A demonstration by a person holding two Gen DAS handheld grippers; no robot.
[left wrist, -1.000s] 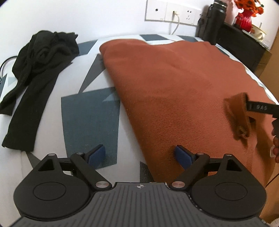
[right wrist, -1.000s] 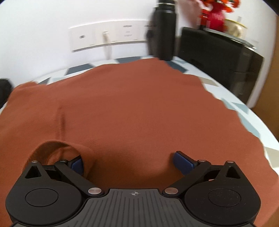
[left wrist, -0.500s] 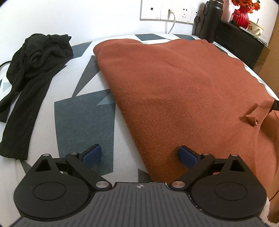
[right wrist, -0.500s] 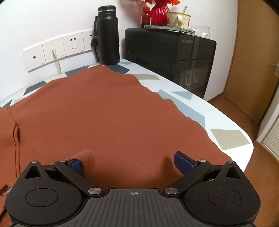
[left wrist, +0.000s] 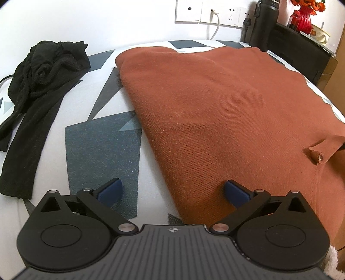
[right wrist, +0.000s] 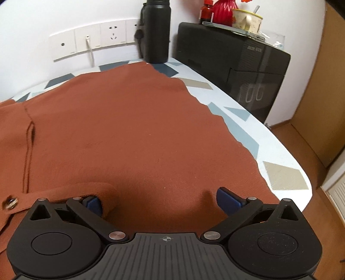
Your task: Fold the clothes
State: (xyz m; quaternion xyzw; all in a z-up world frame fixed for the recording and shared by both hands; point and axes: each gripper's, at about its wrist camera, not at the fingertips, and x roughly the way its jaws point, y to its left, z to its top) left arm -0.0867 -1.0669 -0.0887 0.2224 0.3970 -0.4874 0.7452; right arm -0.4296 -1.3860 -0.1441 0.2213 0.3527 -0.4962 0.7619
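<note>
Patterned table (left wrist: 103, 137), rust garment (left wrist: 215, 112) spread, both jaws seemingly agape

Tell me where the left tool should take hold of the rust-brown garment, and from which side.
Probably the rust-brown garment is best gripped at its near left edge, which runs diagonally between the fingers of the open left tool. Come in low from the bare tablecloth side: that edge lies flat and nothing covers it.

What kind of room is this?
Probably a room in someone's home. An orange garment lies spread on a patterned table, wall sockets sit behind it, and a mug stands on a black cabinet.
</note>
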